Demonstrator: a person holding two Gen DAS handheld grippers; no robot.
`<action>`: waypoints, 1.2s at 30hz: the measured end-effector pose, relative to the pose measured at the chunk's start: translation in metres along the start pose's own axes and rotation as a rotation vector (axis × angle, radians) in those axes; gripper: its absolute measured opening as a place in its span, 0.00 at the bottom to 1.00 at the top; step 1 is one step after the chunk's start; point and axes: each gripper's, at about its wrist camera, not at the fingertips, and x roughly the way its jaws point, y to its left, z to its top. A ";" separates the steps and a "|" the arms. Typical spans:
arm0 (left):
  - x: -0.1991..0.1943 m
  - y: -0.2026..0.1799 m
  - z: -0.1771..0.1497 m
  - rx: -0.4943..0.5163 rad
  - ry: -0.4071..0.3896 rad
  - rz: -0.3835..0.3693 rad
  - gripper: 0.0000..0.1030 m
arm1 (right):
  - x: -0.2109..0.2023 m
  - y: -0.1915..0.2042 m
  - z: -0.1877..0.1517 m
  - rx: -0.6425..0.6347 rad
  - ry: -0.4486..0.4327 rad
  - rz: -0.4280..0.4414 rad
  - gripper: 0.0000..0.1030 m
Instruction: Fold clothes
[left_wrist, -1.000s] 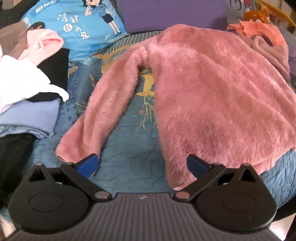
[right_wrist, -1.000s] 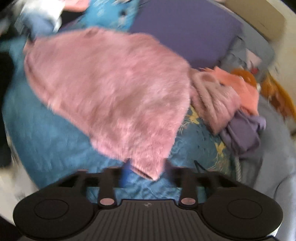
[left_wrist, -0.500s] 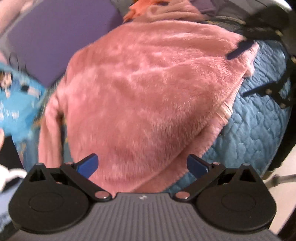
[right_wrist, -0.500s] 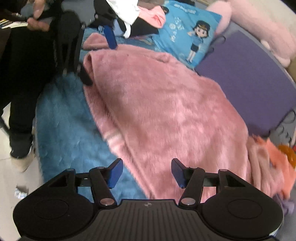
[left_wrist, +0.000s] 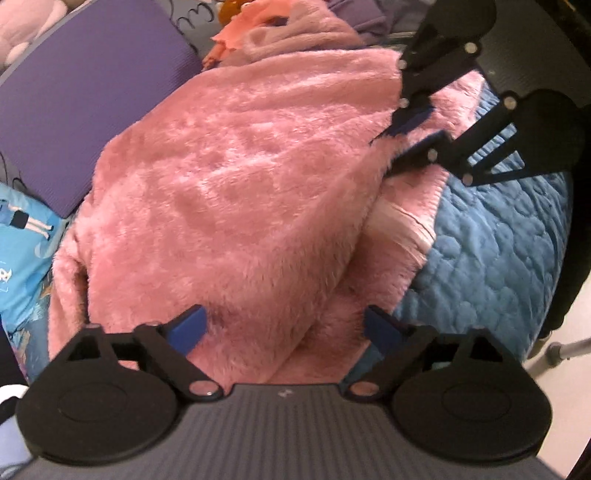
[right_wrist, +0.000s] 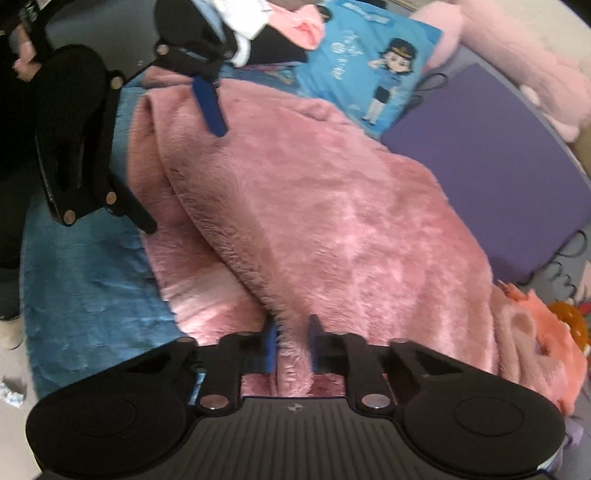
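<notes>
A pink fleece sweater (left_wrist: 229, 192) covers mid-frame on the blue quilt (left_wrist: 491, 258); purple cushion (left_wrist: 85, 99) upper left. Right claw (right_wrist: 291, 343) has just closed, pinching its hem; left claw (left_wrist: 284, 328), just narrowing, straddles fleece unclamped. Bare quilt lower right.

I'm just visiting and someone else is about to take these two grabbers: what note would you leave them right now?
Right gripper: jaws have just been closing, now pinched on the near edge of the pink fleece top.
Left gripper: jaws have just been narrowing but stand open, pads either side of the fleece edge, not pressing it.
The top lies spread on the blue quilt, its hem edge partly doubled over. Purple cushion behind it.
Done: one edge gripped.
Left: close the left jaws, then probably lift both edges and fold the top over.
</notes>
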 end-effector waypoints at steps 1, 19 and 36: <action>-0.001 0.001 0.000 -0.004 -0.003 0.005 0.79 | -0.002 -0.001 0.000 0.005 -0.009 -0.005 0.11; 0.026 -0.002 0.008 -0.013 0.001 0.132 1.00 | -0.025 -0.014 0.015 0.106 -0.106 -0.046 0.07; 0.022 0.000 0.020 -0.070 -0.087 0.122 0.09 | -0.032 -0.019 0.013 0.206 -0.136 -0.042 0.07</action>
